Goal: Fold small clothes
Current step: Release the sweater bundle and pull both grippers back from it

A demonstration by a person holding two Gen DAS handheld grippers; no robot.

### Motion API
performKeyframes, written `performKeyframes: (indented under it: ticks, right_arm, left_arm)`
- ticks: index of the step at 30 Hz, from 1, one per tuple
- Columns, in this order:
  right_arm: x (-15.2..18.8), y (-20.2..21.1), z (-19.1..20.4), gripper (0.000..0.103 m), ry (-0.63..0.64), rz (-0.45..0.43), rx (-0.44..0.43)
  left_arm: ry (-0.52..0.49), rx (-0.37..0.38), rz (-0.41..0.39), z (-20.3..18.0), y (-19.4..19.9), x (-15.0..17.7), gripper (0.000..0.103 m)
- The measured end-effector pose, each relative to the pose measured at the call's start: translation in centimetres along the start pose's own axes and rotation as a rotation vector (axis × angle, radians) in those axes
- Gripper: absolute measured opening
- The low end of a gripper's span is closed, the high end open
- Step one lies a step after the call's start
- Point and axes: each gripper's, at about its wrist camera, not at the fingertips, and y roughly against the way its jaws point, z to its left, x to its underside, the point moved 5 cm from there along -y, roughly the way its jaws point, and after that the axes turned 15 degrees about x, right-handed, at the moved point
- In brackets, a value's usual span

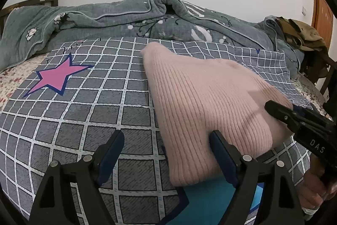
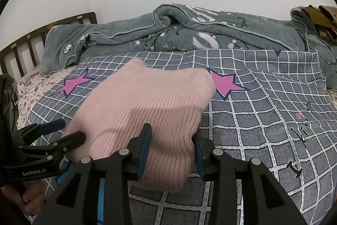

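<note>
A pink ribbed knit garment lies folded on the grey checked sheet with pink stars. My left gripper stands wide open at its near left edge. Its right finger rests against the knit, and its left finger hangs over bare sheet. In the right wrist view my right gripper has the garment's near right corner bunched between its pads, which touch it on both sides. The left gripper shows open at the garment's left side. The right gripper also shows at the garment's right edge.
A crumpled grey-green quilt lies along the back of the bed. An olive cloth sits at the far right and a dark wooden headboard at the left. A floral sheet shows beside the checked one. A hand holds the right gripper.
</note>
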Motion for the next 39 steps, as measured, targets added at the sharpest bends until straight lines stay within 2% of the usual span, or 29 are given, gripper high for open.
performKeyframes:
  ticks: [15, 21, 23, 26, 29, 33, 34, 36, 37, 38, 39]
  right_arm:
    - [1.4, 0.6, -1.1, 0.038, -0.028, 0.055, -0.021]
    - [2.4, 1.6, -2.5, 0.038, -0.080, 0.083, -0.024]
    - [2.2, 2.4, -2.9, 0.038, -0.115, 0.112, -0.023]
    - [1.5, 4.9, -3.4, 0.038, -0.147, 0.100, -0.026]
    - [1.0, 7.2, -3.4, 0.038, -0.110, 0.110, 0.060]
    - [0.5, 10.7, -4.0, 0.038, -0.102, 0.101, 0.079]
    - [0.4, 11.5, -4.3, 0.042, -0.103, 0.098, 0.090]
    - [0.0, 13.6, -4.8, 0.055, -0.105, 0.085, 0.113]
    - [-0.2, 14.5, -4.9, 0.075, -0.103, 0.084, 0.112]
    - [-0.4, 15.6, -5.1, 0.085, -0.100, 0.079, 0.115]
    - [-0.6, 16.5, -5.3, 0.085, -0.100, 0.063, 0.121]
  left_arm:
    - [0.004, -0.003, 0.001, -0.3, 1.1, 0.9, 0.084]
    - [-0.002, 0.011, 0.039, -1.1, 2.3, 1.1, 0.083]
    - [-0.008, 0.001, 0.042, -1.7, 3.2, 1.2, 0.081]
    - [-0.008, -0.031, 0.036, -2.8, 5.0, 1.0, 0.081]
    - [0.014, -0.049, 0.027, -3.9, 7.3, 0.4, 0.083]
    - [0.017, -0.093, -0.007, -5.8, 10.9, -0.5, 0.089]
    - [0.002, -0.108, -0.007, -6.4, 11.8, -0.8, 0.089]
    - [-0.016, -0.131, 0.001, -7.2, 13.0, -1.1, 0.089]
    - [-0.017, -0.133, -0.006, -7.8, 13.9, -1.4, 0.089]
    - [-0.015, -0.130, -0.011, -8.3, 14.6, -1.5, 0.089]
    - [-0.014, -0.131, -0.006, -8.7, 15.0, -1.6, 0.090]
